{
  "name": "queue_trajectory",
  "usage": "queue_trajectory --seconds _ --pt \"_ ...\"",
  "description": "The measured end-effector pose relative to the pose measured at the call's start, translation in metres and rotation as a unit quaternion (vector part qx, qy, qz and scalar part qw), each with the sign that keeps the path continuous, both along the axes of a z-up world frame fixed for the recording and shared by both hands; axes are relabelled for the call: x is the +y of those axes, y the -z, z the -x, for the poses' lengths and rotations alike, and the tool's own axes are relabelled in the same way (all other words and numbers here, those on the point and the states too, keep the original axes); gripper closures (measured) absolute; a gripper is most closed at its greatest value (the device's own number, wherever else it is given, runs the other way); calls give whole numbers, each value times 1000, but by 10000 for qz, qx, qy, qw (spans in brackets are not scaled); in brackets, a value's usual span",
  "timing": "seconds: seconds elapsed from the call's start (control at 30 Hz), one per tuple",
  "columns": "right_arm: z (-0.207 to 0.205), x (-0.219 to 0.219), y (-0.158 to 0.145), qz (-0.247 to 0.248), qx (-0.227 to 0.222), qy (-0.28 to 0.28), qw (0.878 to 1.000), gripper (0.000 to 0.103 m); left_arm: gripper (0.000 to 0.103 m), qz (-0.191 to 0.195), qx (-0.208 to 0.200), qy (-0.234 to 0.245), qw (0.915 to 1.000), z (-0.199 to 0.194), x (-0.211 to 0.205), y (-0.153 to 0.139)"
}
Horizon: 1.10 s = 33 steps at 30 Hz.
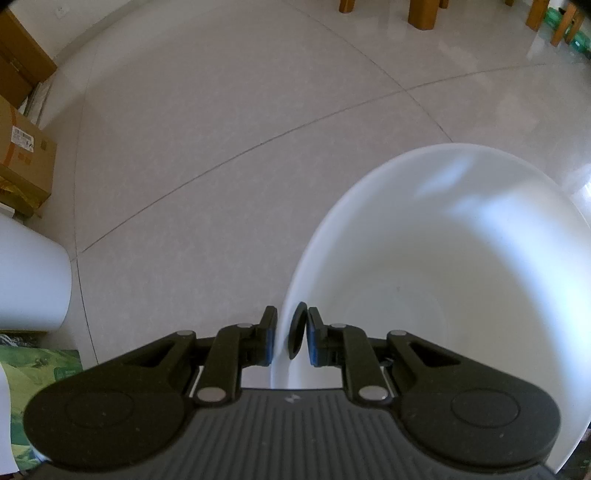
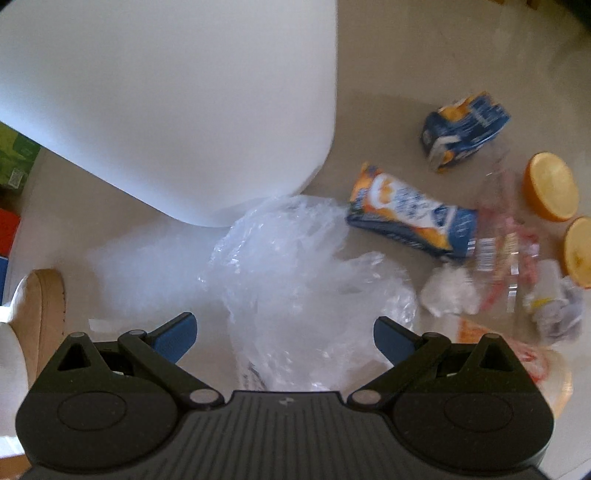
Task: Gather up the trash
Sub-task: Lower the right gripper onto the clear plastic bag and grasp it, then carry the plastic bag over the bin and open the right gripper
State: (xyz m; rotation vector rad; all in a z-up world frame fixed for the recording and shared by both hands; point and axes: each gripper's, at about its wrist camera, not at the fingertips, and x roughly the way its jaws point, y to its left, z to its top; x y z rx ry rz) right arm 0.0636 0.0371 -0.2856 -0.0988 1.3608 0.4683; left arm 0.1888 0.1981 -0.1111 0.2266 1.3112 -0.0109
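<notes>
My left gripper [image 1: 291,338] is shut on the rim of a white plastic bin [image 1: 461,229], one pad outside the wall, the other inside; the bin's inside looks bare. In the right wrist view the same white bin [image 2: 177,110] fills the upper left, tilted off the floor. My right gripper [image 2: 284,338] is open, pointing down over a crumpled clear plastic bag [image 2: 291,266] that lies between its fingers without being pinched. To the right lie two blue-and-orange cartons [image 2: 410,214] [image 2: 465,129], two orange halves [image 2: 550,186], a clear wrapper [image 2: 506,254] and crumpled tissues [image 2: 448,290].
Pale tiled floor [image 1: 240,129] spreads ahead. Cardboard boxes [image 1: 26,155] stand at the left wall, wooden furniture legs [image 1: 424,13] at the far top. A person's beige shoe [image 2: 40,317] is at the lower left of the right wrist view; a green box [image 2: 16,158] lies behind the bin.
</notes>
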Motion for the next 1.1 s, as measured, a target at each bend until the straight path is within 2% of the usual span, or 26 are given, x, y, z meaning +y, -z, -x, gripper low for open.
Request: queue_trajectory --seconds 0.3,0.53,0.67,0.9,1.1 --pt "0 25 35 715 -100 68 9974 2 88 33 -14 -41 10000 -2 2 4" --pt "3 22 39 999 -153 133 9948 38 88 40 -22 -54 10000 -2 5 6" --pt "-4 10 22 798 -11 361 9962 51 88 43 -23 -58 10000 -2 5 7" --pt "-10 -15 -31 502 58 623 9968 53 89 79 9 -47 10000 -3 7 7" --pt "-3 -29 -95 676 -27 589 9960 53 89 155 42 -35 9999 -4 11 7"
